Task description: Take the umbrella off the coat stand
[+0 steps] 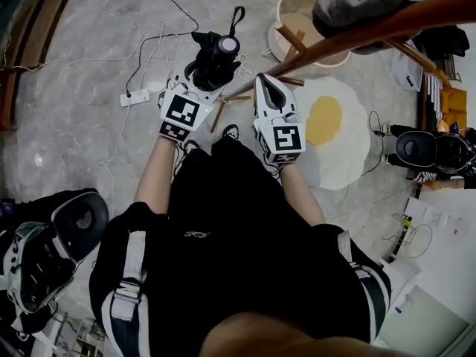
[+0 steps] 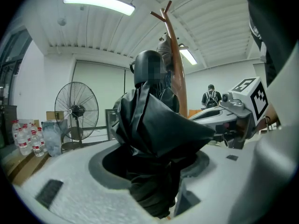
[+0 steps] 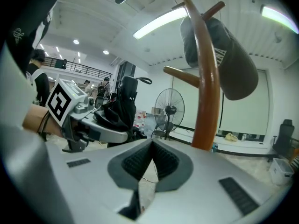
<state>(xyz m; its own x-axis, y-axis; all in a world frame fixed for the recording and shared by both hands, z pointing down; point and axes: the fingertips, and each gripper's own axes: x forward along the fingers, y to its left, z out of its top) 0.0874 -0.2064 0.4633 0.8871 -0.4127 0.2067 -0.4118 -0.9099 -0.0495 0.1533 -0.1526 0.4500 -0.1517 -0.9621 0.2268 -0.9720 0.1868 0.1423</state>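
The folded black cloth umbrella [image 1: 216,58] is squeezed between the jaws of the left gripper [image 1: 202,86]. It is just beside the brown wooden coat stand [image 1: 357,30] and looks free of its pegs. The right gripper [image 1: 268,86] is closed with nothing in it, so the next move is likely to carry the umbrella well clear of the stand.
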